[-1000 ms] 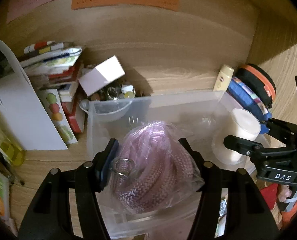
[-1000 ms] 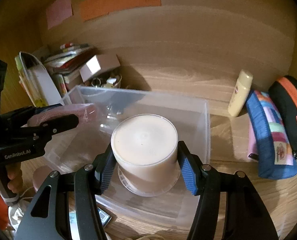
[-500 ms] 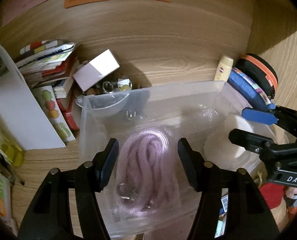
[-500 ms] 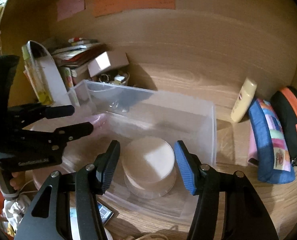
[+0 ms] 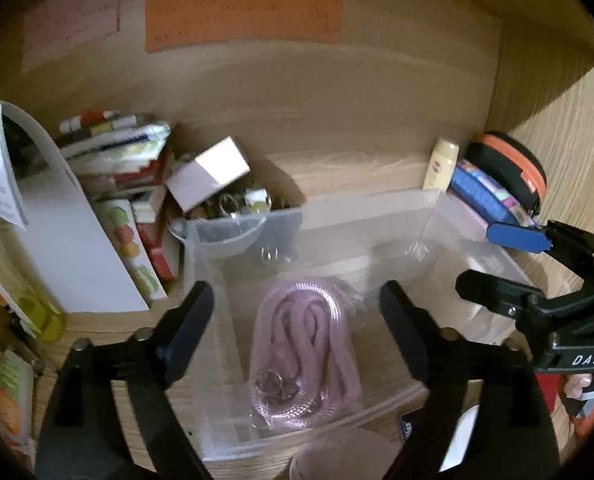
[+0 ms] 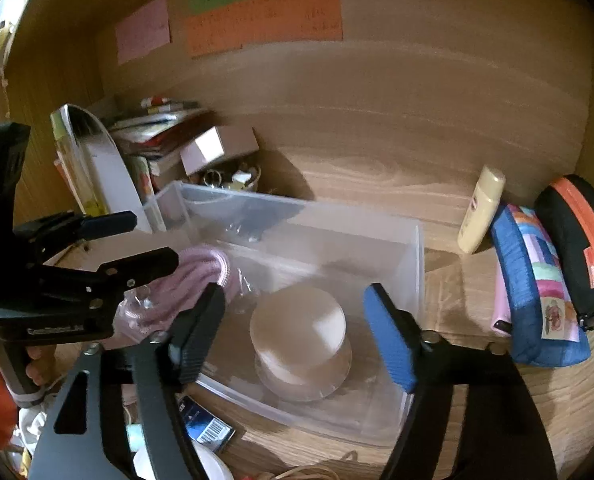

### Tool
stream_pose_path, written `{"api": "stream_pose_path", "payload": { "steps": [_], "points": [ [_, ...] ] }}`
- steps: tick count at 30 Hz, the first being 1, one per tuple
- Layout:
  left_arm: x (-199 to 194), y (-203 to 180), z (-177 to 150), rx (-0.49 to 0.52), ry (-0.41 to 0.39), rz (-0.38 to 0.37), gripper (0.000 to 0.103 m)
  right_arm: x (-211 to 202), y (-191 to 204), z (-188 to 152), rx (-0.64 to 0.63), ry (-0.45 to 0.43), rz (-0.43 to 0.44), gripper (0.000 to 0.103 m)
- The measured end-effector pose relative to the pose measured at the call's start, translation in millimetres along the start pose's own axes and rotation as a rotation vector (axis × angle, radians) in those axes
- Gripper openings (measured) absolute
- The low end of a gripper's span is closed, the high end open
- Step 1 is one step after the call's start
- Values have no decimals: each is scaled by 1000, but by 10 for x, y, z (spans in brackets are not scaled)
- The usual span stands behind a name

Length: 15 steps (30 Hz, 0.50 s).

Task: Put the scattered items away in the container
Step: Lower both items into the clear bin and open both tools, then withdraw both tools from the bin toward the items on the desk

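Note:
A clear plastic container (image 5: 377, 208) (image 6: 413, 264) stands on the wooden desk. A pink coiled rope in a clear bag (image 5: 305, 356) (image 6: 193, 284) lies in its left part. A round cream jar (image 6: 301, 336) sits in its right part. My left gripper (image 5: 293, 324) is open above the rope bag and holds nothing. My right gripper (image 6: 293, 332) is open above the jar and holds nothing. Each gripper also shows from the side in the other's view: the right one (image 5: 509, 268), the left one (image 6: 137, 240).
Stacked books (image 5: 117, 160), a white box (image 5: 209, 172) and a bowl of small items (image 5: 237, 208) stand left of the container. A cream bottle (image 6: 481, 208), a blue pouch (image 6: 537, 284) and a black-orange case (image 6: 581, 248) stand to its right. Loose items (image 6: 205, 428) lie at the near edge.
Both grippers let go of their loads: the rope bag and the jar now rest inside the container. Both grippers have opened and drawn back and upward.

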State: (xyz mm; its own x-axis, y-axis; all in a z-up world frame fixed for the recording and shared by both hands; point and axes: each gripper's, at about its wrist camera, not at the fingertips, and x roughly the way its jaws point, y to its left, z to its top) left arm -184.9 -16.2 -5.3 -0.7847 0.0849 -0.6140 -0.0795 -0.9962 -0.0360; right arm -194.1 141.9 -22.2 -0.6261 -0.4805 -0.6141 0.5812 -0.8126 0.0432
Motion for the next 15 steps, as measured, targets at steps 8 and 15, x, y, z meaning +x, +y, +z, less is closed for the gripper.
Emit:
{"api": "stream_pose_path", "payload": {
  "steps": [8,15],
  "points": [
    [-427,76,36,-11,-49,30,97,-323,13,81,-2,-55,-26,82],
    [-884,233,-6,-54,-109,34,101,-779,34,34,3,-134,-77,86]
  ]
}}
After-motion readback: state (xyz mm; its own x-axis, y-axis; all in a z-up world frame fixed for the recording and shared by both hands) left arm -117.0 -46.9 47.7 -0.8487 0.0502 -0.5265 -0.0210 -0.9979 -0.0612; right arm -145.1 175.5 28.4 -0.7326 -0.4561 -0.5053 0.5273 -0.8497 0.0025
